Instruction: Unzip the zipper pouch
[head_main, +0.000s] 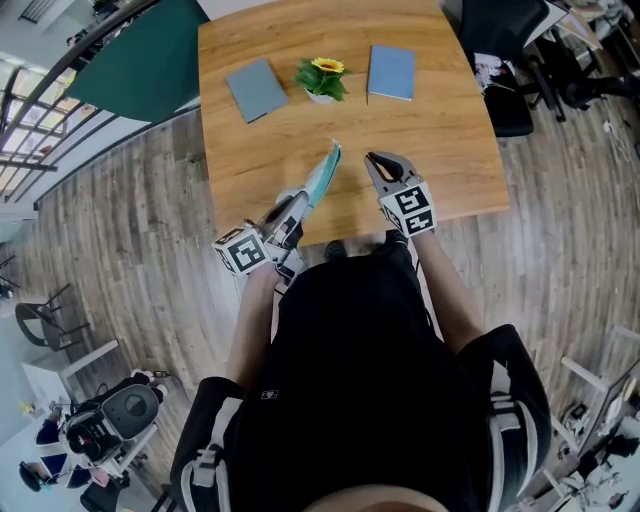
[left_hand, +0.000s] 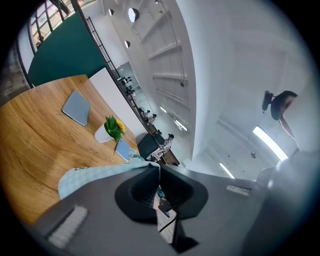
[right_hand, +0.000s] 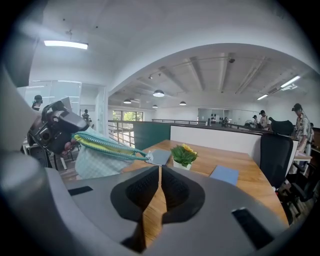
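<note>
The left gripper (head_main: 298, 207) is clamping the zipper pouch (head_main: 323, 177) by its near end above the table (head_main: 440, 130). The right gripper (head_main: 373, 158), closed and empty, is sitting just right of the far-end zipper pull (right_hand: 148, 157).

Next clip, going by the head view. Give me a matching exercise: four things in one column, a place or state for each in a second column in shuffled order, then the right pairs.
Things:
1. zipper pouch
2. grey notebook
3. blue notebook
4. right tongs

Places or states:
A. shut, with nothing between them
B. on the table, left of the potted flower
C. clamped in the left tongs
D. on the table, right of the potted flower

Pairs: 1-C, 2-B, 3-D, 4-A
</note>
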